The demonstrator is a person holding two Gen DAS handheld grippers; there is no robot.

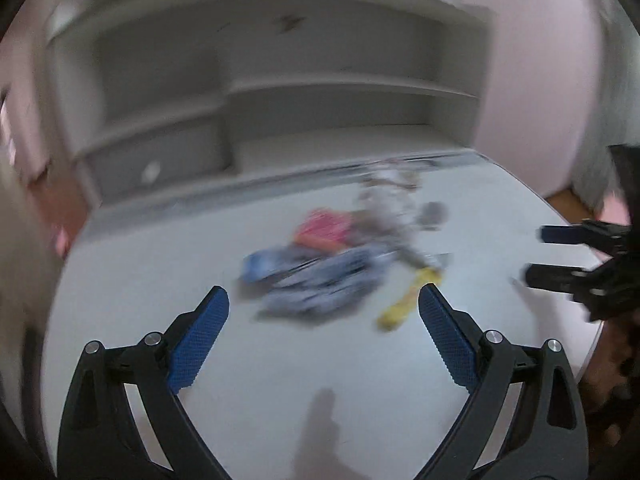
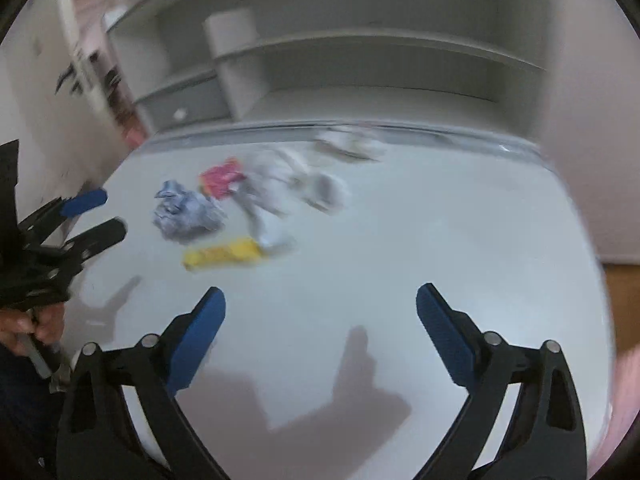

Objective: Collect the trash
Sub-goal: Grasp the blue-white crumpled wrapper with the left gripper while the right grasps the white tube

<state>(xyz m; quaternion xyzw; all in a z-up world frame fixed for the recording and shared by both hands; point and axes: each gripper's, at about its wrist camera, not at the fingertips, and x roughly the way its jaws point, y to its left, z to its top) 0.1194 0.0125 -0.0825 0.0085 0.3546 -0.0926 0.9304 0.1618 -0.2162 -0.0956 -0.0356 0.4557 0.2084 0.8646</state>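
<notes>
Both views are pretty blurry. In the left wrist view, the left gripper [image 1: 323, 304] sits bottom center, jaws spread wide with nothing in them. The trash pile [image 1: 340, 256] is mid-frame on the white table [image 1: 160, 280]: blue wrapper [image 1: 316, 280], red wrapper [image 1: 324, 230], yellow wrapper [image 1: 408, 300] to its right. The right gripper [image 1: 534, 254] pokes in at the right edge, also apart and empty. Gray shelves [image 1: 280, 92] fill the top.

Trash is seen clustered mid-table, blurred: a crumpled blue-white wrapper [image 2: 186, 214], a pink-red wrapper [image 2: 220, 178] just behind it, a flat yellow wrapper [image 2: 222, 256] in front, and pale crumpled plastic [image 2: 280, 188] alongside.
</notes>
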